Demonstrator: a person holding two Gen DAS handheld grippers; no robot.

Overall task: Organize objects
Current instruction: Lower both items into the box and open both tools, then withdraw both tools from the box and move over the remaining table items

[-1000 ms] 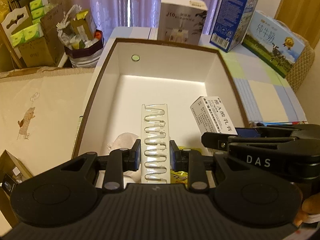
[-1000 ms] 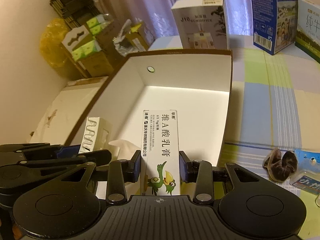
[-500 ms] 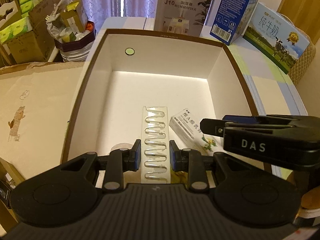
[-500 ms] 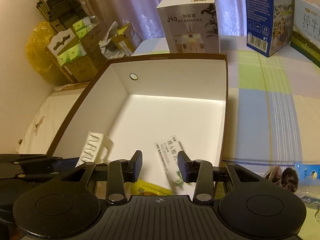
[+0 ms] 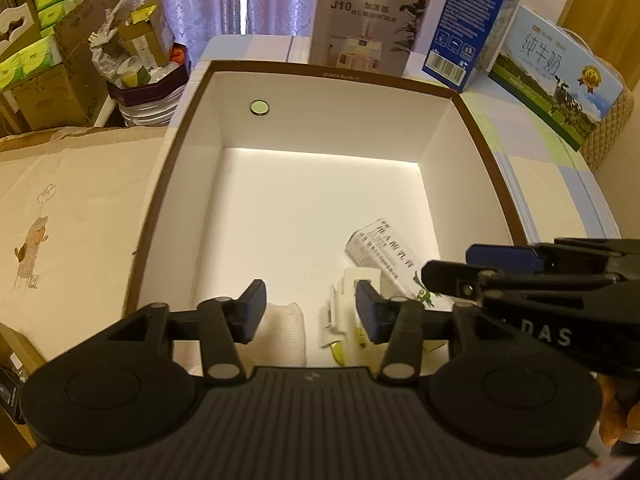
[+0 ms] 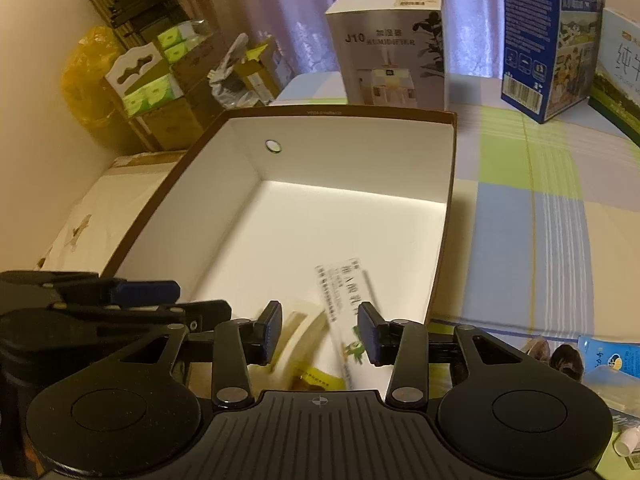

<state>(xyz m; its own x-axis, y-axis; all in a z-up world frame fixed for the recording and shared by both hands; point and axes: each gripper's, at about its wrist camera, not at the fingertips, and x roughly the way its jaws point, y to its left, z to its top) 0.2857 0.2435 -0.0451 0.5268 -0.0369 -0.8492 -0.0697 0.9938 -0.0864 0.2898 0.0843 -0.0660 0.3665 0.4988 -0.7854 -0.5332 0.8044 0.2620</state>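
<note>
Below and just ahead of the left gripper, whose jaws are opening with nothing pressed between the pads, a clear blister strip is seen lying on the floor of the open box, its outline blurred. Beside it, toward the right gripper, the ointment carton lies flat with its long axis slanting away and to the left; these jaws too are opening and stand clear of it. Both items are judged deposited. Remaining loose items, a dark pouch and a blue sachet, lie outside the box on the right gripper's side, so that hand is judged nearer.
</note>
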